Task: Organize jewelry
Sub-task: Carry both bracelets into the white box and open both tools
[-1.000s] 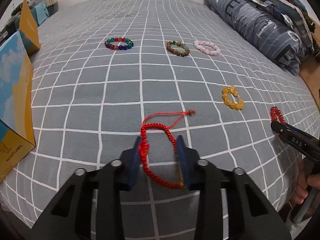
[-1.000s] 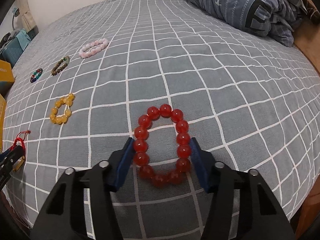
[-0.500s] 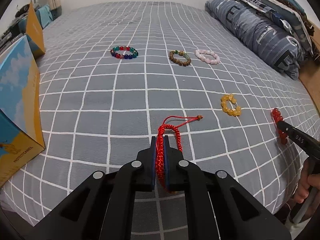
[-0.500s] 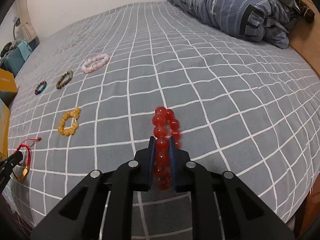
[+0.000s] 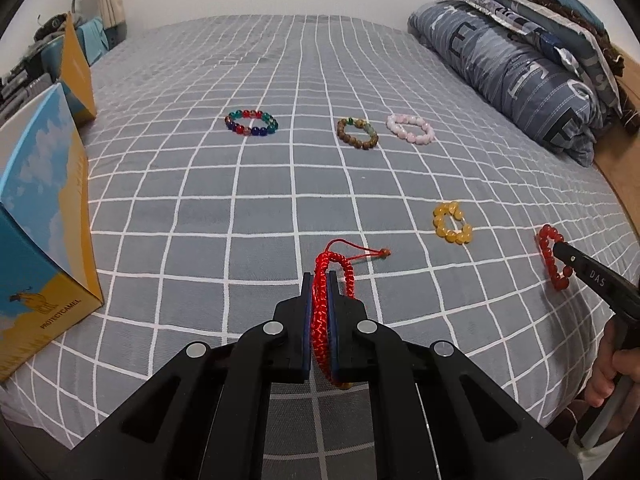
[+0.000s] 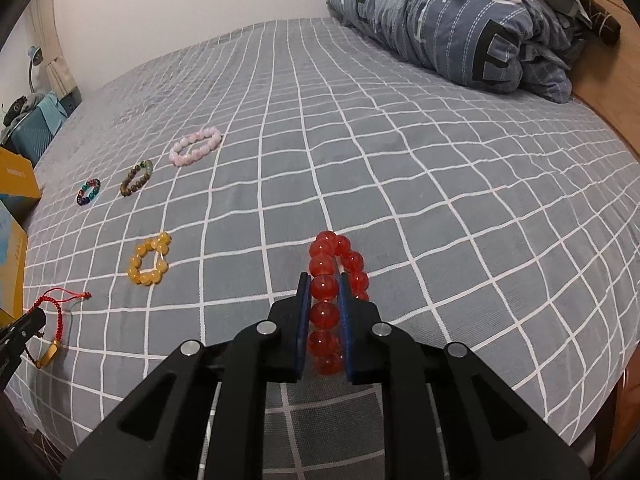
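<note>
Both grippers were clamped shut on jewelry above the grey checked bedspread (image 5: 280,184), the largest thing in view; a folded blue quilt (image 6: 460,20) lay along its far right edge, and a blue and yellow box (image 5: 44,216) stood at its left edge. Left gripper (image 5: 320,300) had its blue pads pressed flat against the red braided cord bracelet (image 5: 322,304), whose loose tail and small bead trailed onto the cloth; right gripper (image 6: 325,304) pinched one side of the red bead bracelet (image 6: 325,284), the other side bulging out past the right pad. Four bracelets lay free and well apart on the bedspread: the pink one (image 5: 410,128) just beside the brown one (image 5: 357,133), the multicoloured one (image 5: 251,123) further left, the yellow one (image 5: 452,223) nearest.

Lifting was probably the step in hand; it would go best slowly and straight up, keeping the squeeze even, since round beads could roll out of flat pads and the cord's tail could snag on the fabric; where the pieces belong I could not tell, though the box seemed a likely place.
</note>
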The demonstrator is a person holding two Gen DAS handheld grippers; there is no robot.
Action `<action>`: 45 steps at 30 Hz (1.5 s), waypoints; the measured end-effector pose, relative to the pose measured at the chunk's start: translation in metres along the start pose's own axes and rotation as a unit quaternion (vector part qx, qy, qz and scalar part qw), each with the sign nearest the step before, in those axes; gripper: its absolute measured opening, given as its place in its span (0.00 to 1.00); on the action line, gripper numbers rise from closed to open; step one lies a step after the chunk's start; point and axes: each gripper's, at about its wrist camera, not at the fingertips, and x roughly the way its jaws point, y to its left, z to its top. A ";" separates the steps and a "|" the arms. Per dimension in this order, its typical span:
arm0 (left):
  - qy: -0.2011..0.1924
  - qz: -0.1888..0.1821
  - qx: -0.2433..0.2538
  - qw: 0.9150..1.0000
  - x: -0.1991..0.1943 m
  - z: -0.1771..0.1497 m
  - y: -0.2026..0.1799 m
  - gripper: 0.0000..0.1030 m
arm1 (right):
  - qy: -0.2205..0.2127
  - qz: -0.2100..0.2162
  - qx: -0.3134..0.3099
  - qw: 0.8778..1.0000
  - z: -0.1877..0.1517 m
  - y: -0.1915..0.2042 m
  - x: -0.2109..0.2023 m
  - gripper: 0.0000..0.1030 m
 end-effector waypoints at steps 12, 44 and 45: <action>-0.057 0.035 0.010 0.998 -0.021 0.007 0.000 0.05 | -0.025 0.001 -0.002 1.000 0.003 0.002 -0.014 0.12; -0.060 0.057 -0.012 0.996 -0.070 0.039 0.047 0.05 | -0.073 0.011 -0.066 0.995 0.042 0.092 -0.092 0.12; -0.061 0.059 -0.014 0.996 -0.073 0.041 0.051 0.05 | -0.074 0.012 -0.069 0.995 0.043 0.097 -0.093 0.12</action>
